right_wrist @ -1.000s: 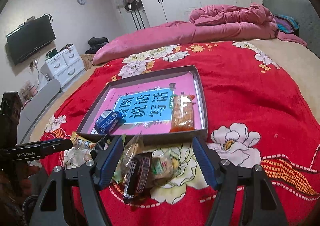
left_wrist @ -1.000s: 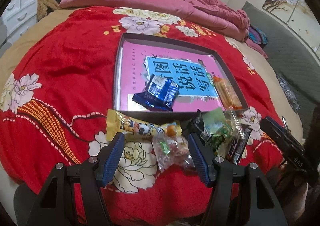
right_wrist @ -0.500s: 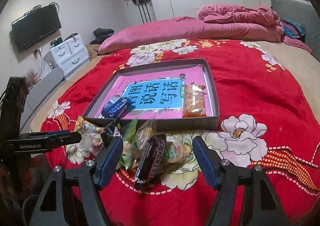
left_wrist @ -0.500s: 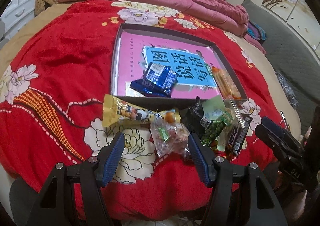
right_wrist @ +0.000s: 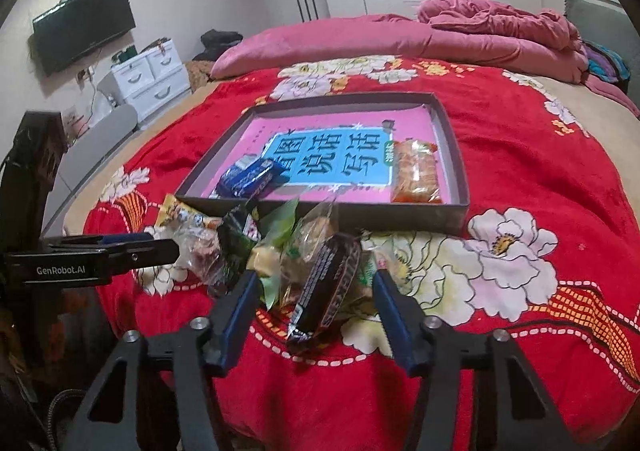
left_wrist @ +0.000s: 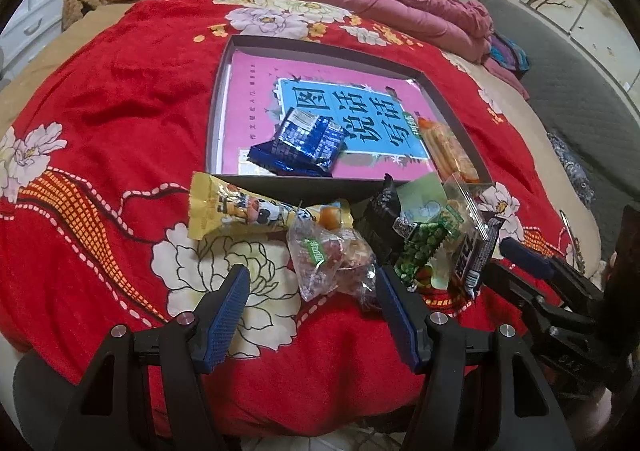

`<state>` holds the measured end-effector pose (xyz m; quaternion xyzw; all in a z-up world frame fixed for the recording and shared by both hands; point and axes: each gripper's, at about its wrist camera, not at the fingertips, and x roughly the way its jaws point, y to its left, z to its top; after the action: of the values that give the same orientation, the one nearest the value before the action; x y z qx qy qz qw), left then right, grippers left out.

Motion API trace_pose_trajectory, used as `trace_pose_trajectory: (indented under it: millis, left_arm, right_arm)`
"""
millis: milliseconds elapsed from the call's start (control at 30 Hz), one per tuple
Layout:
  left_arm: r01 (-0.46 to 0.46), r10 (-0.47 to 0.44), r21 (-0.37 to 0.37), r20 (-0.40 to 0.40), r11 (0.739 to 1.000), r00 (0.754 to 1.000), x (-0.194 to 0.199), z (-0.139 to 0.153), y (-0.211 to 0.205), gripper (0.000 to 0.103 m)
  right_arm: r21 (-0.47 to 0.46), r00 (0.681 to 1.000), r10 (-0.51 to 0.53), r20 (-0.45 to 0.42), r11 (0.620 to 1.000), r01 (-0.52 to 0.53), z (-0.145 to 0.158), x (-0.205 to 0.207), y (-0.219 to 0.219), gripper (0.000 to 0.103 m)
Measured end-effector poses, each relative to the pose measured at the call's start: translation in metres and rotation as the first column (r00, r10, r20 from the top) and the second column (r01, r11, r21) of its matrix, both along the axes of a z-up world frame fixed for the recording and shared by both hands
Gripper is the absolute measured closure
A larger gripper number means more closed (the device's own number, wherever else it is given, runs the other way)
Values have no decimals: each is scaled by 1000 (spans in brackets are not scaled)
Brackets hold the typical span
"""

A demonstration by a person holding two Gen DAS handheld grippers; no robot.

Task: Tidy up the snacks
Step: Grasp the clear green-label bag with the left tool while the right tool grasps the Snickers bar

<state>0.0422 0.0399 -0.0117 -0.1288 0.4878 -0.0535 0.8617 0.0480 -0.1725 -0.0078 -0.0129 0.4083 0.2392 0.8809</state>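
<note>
Here, the left claw (left_wrist: 314, 293) is tilting down toward the near edge of the bed (left_wrist: 100, 99), its blue pads standing wide, with nothing pressed between them; a clear bag of candies (left_wrist: 332, 263) is lying just ahead of it, nearer its right pad. The right claw (right_wrist: 314, 291) is pointing down at the heap as well, and its jaws are closing around a dark chocolate bar (right_wrist: 326, 285) that is lying lengthwise between them, though the pads are not yet pressing on it. Just beyond the left claw, a yellow cartoon-printed packet (left_wrist: 244, 211) is stretching out to the left of the candy bag, while a green pea packet (left_wrist: 424, 251) and a black wrapper (left_wrist: 380, 219) are crowding to the right. Farther ahead of both claws, a shallow dark box (right_wrist: 450, 139) is sitting on the red flowered blanket, lined with a pink and blue book cover. Inside it, a blue foil packet (right_wrist: 252, 179) is resting near the front wall on the left, and an orange biscuit pack (right_wrist: 416, 175) is lying along the right wall. The left claw's arm is also showing at the left edge of the right camera's view.
</note>
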Motion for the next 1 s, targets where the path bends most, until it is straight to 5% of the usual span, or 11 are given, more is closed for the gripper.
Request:
trace_pose_trajectory:
  millis: [300, 1000]
  left_arm:
    - [6, -6, -6, -12, 1000, 1000, 2, -5, -6, 36]
    - [-48, 44, -67, -69, 997, 997, 27, -28, -11, 36]
  right_arm:
    - [-47, 998, 9, -63, 999, -12, -17, 7, 7, 74]
    - [-42, 996, -2, -87, 999, -2, -25, 16, 14, 75]
